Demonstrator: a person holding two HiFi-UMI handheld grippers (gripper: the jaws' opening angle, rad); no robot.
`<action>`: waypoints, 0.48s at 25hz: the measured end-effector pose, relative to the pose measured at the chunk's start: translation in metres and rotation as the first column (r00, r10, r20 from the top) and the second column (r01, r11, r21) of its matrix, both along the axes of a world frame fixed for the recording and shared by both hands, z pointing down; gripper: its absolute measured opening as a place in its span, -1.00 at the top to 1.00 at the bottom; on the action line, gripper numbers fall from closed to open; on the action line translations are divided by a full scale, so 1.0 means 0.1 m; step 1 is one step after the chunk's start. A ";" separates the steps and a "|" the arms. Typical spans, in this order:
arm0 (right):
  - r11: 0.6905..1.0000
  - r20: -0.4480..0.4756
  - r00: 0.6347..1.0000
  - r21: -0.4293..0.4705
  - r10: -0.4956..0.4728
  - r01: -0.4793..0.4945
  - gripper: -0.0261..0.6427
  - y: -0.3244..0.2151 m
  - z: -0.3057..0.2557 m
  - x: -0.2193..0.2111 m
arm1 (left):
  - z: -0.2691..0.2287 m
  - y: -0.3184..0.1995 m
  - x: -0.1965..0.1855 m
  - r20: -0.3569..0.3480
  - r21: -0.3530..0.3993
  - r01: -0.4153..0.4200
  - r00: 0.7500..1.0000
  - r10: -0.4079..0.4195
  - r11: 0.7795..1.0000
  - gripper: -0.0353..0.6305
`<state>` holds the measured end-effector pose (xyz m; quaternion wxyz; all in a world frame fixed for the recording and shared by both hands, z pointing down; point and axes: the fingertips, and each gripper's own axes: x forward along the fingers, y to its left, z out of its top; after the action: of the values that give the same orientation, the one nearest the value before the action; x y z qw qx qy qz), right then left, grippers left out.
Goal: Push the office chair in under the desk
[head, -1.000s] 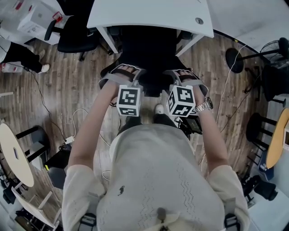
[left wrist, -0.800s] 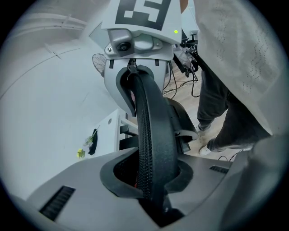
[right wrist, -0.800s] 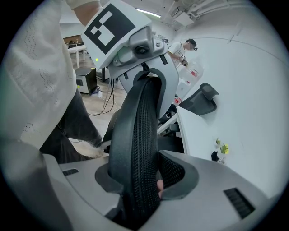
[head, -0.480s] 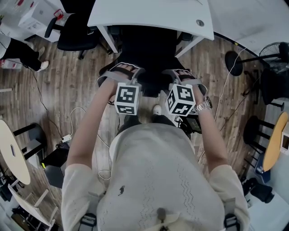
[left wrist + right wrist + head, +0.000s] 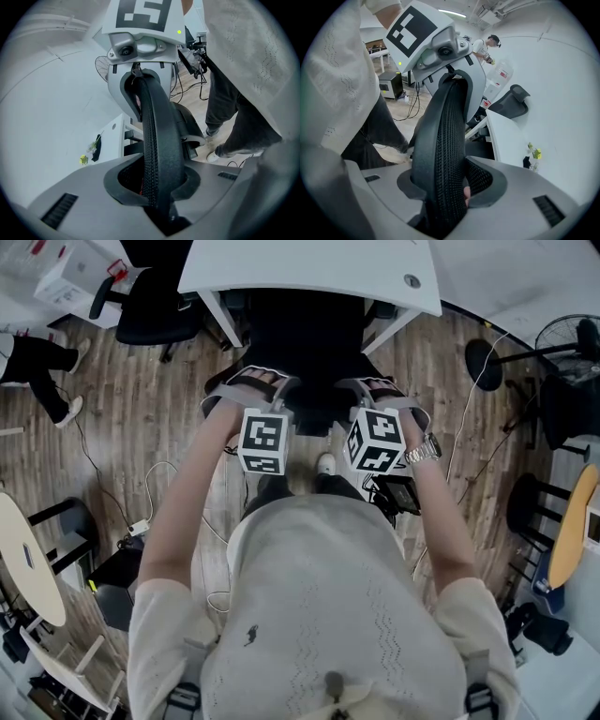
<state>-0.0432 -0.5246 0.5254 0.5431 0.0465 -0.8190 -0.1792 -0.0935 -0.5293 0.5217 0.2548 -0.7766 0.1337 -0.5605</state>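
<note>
The black office chair (image 5: 300,338) stands with its seat under the white desk (image 5: 309,273); its mesh backrest faces me. My left gripper (image 5: 258,382) is shut on the backrest's top rim (image 5: 157,140), which fills the space between its jaws (image 5: 157,190). My right gripper (image 5: 380,390) straddles the same rim (image 5: 443,136) further right. Its jaws (image 5: 450,187) have just been opening. The rim lies between them with a dark gap on one side. Each gripper view shows the other gripper (image 5: 140,47) (image 5: 440,49) astride the rim ahead.
A second black chair (image 5: 155,310) stands left of the desk. A bystander's legs (image 5: 37,367) are at the far left. A fan (image 5: 562,343) and a stand base (image 5: 486,362) sit on the right. Cables (image 5: 155,488) lie on the wooden floor. A round table (image 5: 23,559) is at the lower left.
Both grippers stay on the backrest rim in the same place. The bystander at the far left has stepped, with one leg now further down the picture.
</note>
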 end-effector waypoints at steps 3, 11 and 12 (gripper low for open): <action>1.000 -0.006 1.000 0.011 0.003 -0.002 0.36 0.05 0.00 0.00 | 0.00 0.05 -0.01 0.002 0.010 -0.004 1.000 0.004 1.000 0.61; 0.999 0.006 1.000 0.046 0.006 -0.006 0.36 0.11 -0.02 0.00 | -0.01 0.13 0.00 0.007 0.025 -0.006 1.000 0.006 1.000 0.61; 0.998 0.016 1.000 0.055 0.009 -0.010 0.36 0.12 -0.03 -0.01 | -0.01 0.14 -0.01 0.008 0.024 -0.007 1.000 0.007 1.000 0.61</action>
<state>-0.0442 -0.5125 0.5219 0.5361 0.0668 -0.8177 -0.1988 -0.0944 -0.5149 0.5208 0.2667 -0.7716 0.1365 -0.5611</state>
